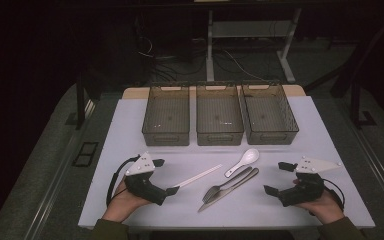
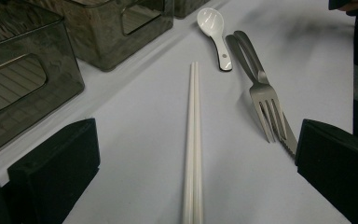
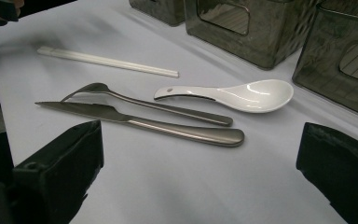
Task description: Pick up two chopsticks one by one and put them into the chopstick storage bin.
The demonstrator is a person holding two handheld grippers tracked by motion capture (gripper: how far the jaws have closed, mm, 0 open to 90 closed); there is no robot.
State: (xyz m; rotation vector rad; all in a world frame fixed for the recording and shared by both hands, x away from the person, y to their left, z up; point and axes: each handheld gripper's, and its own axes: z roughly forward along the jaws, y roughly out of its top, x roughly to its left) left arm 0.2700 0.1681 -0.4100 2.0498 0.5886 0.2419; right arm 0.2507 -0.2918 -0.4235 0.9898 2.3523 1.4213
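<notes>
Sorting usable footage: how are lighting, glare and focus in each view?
High view: dim, dark surroundings, table evenly lit. Left gripper view: chopsticks sharp, soft shadows. Right gripper view: mild glare on the spoon and knife, bins slightly soft.

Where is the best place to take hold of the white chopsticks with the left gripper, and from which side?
Probably near the middle of the white chopsticks, coming from above. The pair lies flat and side by side on the table, running straight between the open fingers of the left gripper, so closing across both sticks should keep them together.
</notes>
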